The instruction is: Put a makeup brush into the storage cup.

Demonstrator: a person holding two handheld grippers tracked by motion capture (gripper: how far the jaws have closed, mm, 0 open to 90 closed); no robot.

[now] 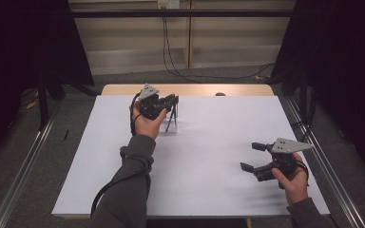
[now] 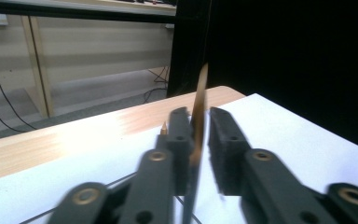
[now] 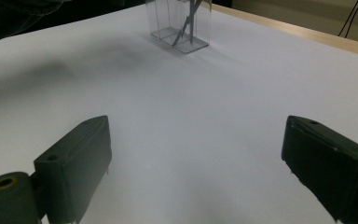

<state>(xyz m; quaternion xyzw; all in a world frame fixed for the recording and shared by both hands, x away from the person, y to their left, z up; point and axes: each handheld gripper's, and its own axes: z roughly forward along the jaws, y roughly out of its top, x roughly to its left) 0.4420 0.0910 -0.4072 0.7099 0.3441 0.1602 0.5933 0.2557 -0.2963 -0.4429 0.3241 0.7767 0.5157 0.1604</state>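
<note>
My left gripper (image 1: 171, 99) hangs over a clear plastic holder (image 1: 173, 122) at the back of the white table top (image 1: 209, 142). In the left gripper view a blurred, upright pencil (image 2: 198, 107) stands between the jaws of the left gripper (image 2: 199, 121). It lies close to the left jaw, a slim gap shows on its right, and the pads do not press on it. A second pencil tip (image 2: 164, 127) pokes up beside the left jaw. Dark pencils lean inside the holder (image 3: 181, 28). My right gripper (image 1: 251, 156) rests open near the table's right front, nothing between the jaws (image 3: 196, 158).
A wooden strip (image 1: 195, 89) runs along the table's far edge, with a small dark object (image 1: 220, 94) on it. Metal rails (image 1: 323, 161) flank both sides of the table. Cables (image 1: 171, 61) trail across the floor behind.
</note>
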